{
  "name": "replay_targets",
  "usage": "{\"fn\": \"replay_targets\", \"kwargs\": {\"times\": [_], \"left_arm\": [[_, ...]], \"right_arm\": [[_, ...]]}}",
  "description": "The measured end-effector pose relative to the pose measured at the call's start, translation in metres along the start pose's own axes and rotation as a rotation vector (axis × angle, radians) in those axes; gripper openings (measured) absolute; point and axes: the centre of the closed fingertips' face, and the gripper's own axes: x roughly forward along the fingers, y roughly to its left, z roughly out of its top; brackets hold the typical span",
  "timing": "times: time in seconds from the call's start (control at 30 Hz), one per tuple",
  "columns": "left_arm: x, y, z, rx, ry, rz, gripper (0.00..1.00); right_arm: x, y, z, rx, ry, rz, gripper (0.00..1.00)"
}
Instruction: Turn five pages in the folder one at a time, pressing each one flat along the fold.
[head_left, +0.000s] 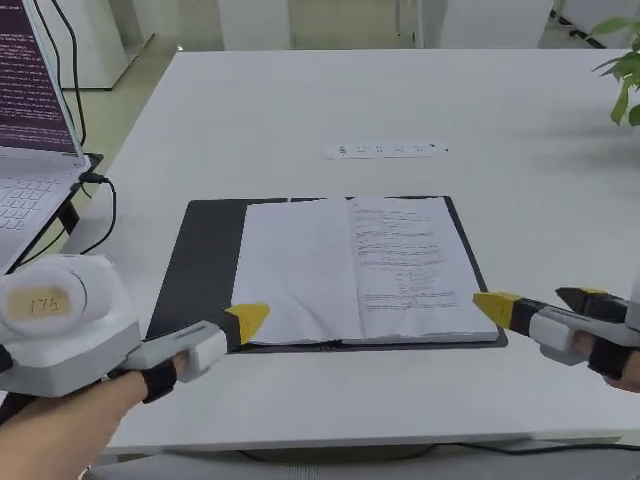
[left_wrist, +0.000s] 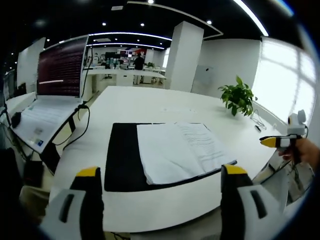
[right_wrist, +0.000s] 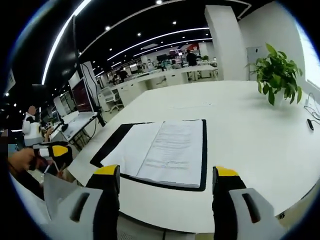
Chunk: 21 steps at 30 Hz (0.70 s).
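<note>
With the folder (head_left: 205, 260) lying open on the tabletop (head_left: 300, 100) between our left tool (head_left: 245, 322) and right tool (head_left: 535, 302), both spread wide and empty, we judge it best to pinch just the top right-hand page (head_left: 410, 265) at its outer edge, then press along the fold (head_left: 352, 270)

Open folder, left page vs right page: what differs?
The left page is blank; the right page carries printed text. The left page leaves a wide black band of the folder cover bare on its outer side; the right page leaves only a thin black edge. The left page shows faint creases; the right page looks smoother. Both are white, lie open and meet at the fold.
</note>
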Motion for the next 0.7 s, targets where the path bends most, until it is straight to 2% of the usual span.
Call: {"fn": "replay_targets", "kwargs": {"times": [0.1, 0.17, 0.2, 0.27, 0.3, 0.5, 0.57, 0.7], "left_arm": [[-0.005, 0.003, -0.001, 0.052, 0.013, 0.011, 0.99], [-0.009, 0.005, 0.001, 0.056, 0.008, 0.014, 0.99], [-0.011, 0.007, 0.003, 0.045, 0.005, 0.019, 0.99], [-0.014, 0.010, 0.007, 0.033, -0.011, 0.027, 0.99], [-0.016, 0.012, 0.010, 0.029, -0.019, 0.032, 0.99], [-0.024, 0.022, 0.011, 0.030, -0.020, 0.057, 0.99], [-0.025, 0.024, 0.011, 0.031, -0.021, 0.060, 0.99], [-0.025, 0.025, 0.009, 0.023, -0.013, 0.062, 0.99]], "right_arm": [[-0.001, 0.001, -0.002, -0.051, 0.009, 0.014, 0.91], [-0.001, -0.001, -0.001, -0.052, 0.002, 0.013, 1.00], [-0.003, -0.003, 0.000, -0.047, 0.004, 0.016, 1.00], [-0.005, -0.004, 0.003, 0.029, -0.014, 0.024, 1.00], [-0.007, -0.009, 0.007, 0.052, -0.034, 0.011, 1.00], [-0.011, -0.019, 0.005, 0.034, -0.032, -0.013, 1.00], [-0.012, -0.018, 0.005, 0.045, -0.043, -0.014, 1.00], [-0.011, -0.017, -0.001, 0.052, -0.031, -0.014, 1.00]]}}
